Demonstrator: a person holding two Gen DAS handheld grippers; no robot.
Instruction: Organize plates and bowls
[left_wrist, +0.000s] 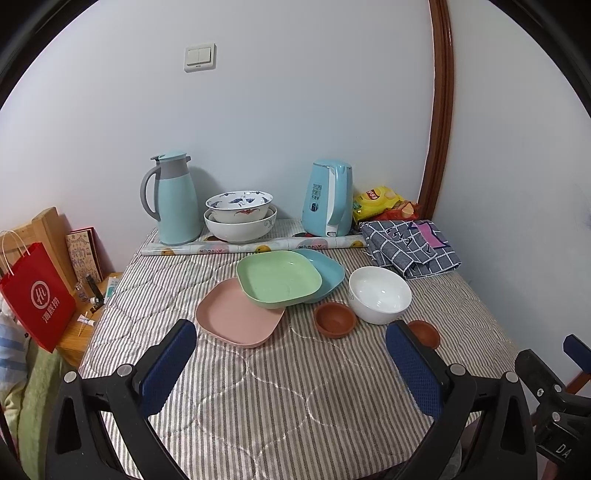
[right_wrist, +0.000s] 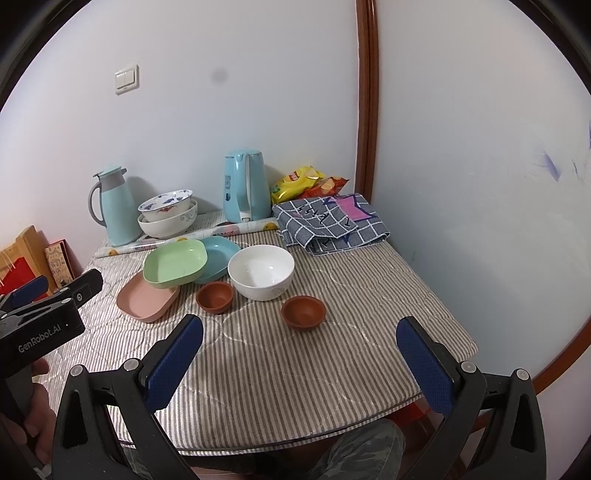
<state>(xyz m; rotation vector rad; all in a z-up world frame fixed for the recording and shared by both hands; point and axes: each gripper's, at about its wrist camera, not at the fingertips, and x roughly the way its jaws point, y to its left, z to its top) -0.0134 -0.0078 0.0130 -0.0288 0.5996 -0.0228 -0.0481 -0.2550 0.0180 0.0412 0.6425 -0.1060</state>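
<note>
From the left wrist, the left gripper (left_wrist: 290, 341) is seen spread wide and empty above the striped tablecloth (left_wrist: 258, 406). Three square plates are counted mid-table: the green plate (left_wrist: 277, 278) rests tilted on the pink plate (left_wrist: 236, 317) and overlaps the blue plate (left_wrist: 325, 273). They are judged light, stiff plastic, best pinched at a raised rim. Beside them stand the white bowl (left_wrist: 379, 293) and two small brown bowls (left_wrist: 334, 319), the second partly hidden behind a finger. Two patterned bowls (left_wrist: 240, 216) are nested at the back.

From the right wrist, the right gripper (right_wrist: 300, 345) is likewise held wide, gripping nothing, nearest the near brown bowl (right_wrist: 303, 312). The white bowl (right_wrist: 260, 271) is judged heavier, glazed, slippery and breakable; its rim would be taken between the pads. Five bowls in all are counted.
</note>
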